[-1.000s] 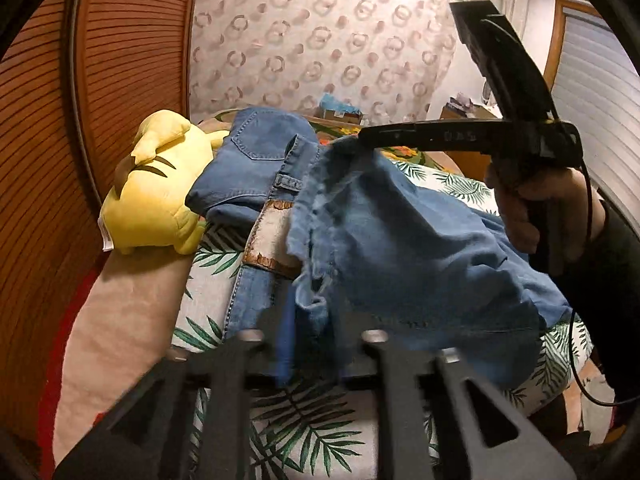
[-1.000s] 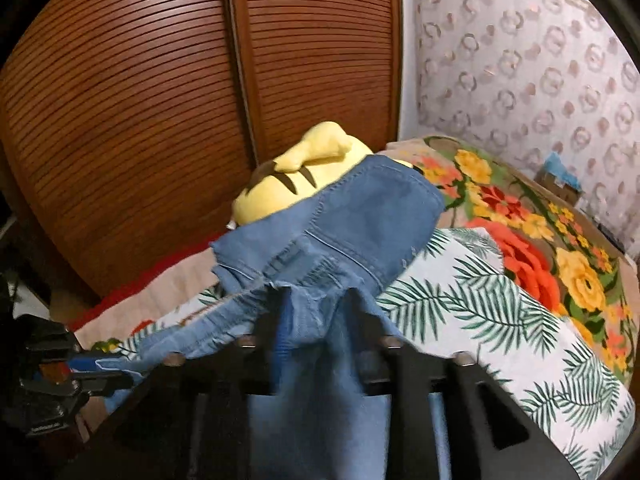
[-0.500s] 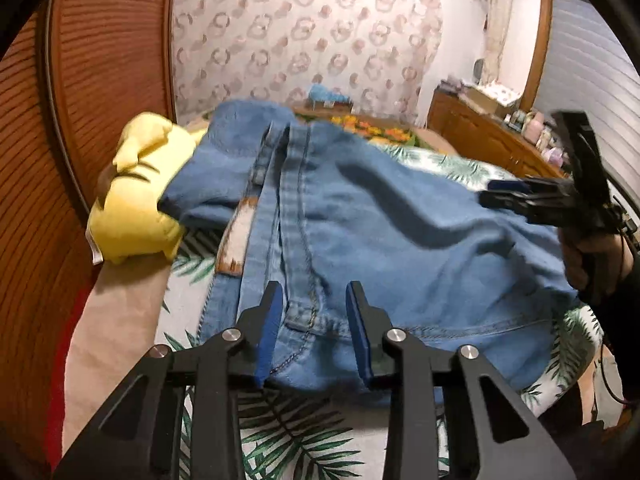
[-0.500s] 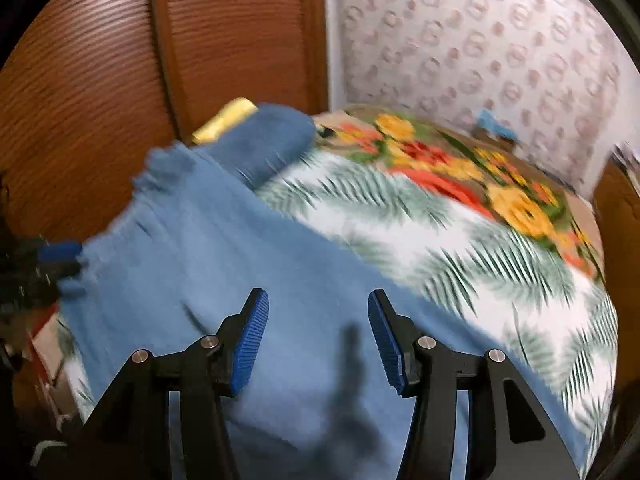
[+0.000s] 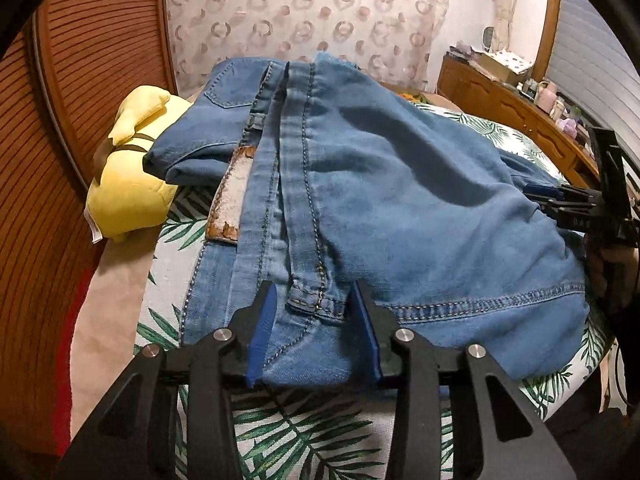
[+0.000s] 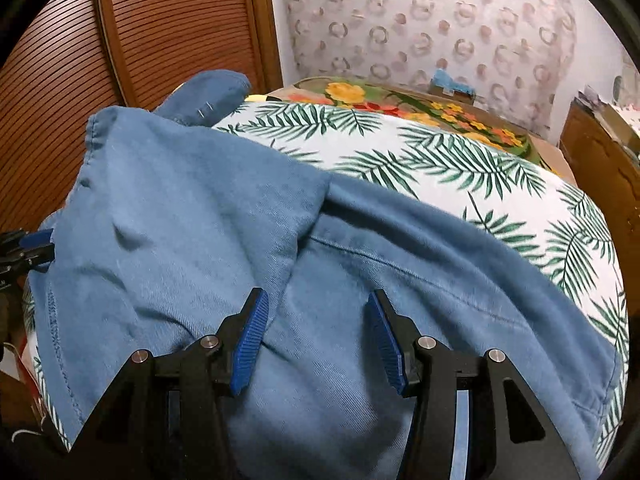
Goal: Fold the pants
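Blue jeans lie folded over on the palm-leaf bed sheet. The waistband and leather patch are at the left and a stitched hem runs along the near edge. My left gripper hovers at that hem with its jaws opening. Denim lies between the blue pads, which do not press on it. In the right wrist view my right gripper stands open just above the jeans, holding nothing. It also shows at the right edge of the left wrist view, where the right gripper is held by a hand.
A yellow plush toy lies at the jeans' left, against the slatted wooden doors. A floral blanket covers the far bed. A wooden dresser with small items stands at the right. The left gripper peeks in at the left.
A second ago both grippers held denim lifted off the bed. The leg now lies flat over the rest, both grippers have let go, and the right one has dropped to the near edge.
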A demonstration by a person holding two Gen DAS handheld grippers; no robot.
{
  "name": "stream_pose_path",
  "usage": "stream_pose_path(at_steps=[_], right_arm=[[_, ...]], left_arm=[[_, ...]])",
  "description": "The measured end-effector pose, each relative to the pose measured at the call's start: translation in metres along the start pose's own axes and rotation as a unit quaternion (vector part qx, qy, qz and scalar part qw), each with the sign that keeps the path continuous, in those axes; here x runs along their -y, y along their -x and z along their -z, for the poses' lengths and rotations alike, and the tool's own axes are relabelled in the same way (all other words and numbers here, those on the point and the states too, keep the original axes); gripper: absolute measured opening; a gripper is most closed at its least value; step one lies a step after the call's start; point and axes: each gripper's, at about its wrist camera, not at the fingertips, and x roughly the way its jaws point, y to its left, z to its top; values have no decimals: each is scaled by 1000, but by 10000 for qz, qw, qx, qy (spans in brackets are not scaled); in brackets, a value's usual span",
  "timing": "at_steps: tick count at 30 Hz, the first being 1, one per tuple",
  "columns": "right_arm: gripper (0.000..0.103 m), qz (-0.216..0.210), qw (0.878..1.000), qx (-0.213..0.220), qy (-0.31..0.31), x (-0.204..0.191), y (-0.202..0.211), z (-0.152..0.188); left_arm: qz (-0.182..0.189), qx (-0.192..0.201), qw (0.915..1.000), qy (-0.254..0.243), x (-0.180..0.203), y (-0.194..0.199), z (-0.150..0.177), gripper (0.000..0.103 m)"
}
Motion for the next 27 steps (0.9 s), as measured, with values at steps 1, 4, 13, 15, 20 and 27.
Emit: stream_pose_path(at_steps=[1, 4, 13, 15, 20, 27], right_arm=[[54, -10, 10000, 23, -16, -1, 1, 0], [54, 19, 10000, 45, 27, 1, 4, 6], [54, 15, 10000, 76, -52, 6, 6, 13], [54, -9, 9999, 106, -131, 11, 5, 13], [54, -134, 9992, 197, -321, 20, 9, 13], [54, -574, 9965, 303, -526, 28, 22, -8]], left_arm=[[33, -2, 10000, 27, 0, 1, 0, 40], [231, 62, 9997, 20, 4, 5, 3, 40], [361, 316, 9988, -76, 10, 25, 1, 18], [425, 605, 9972, 86, 3, 46, -4, 18], [334, 817, 9958, 254, -19, 70, -15, 18], [190, 477, 9986, 153, -13, 48, -9, 37]])
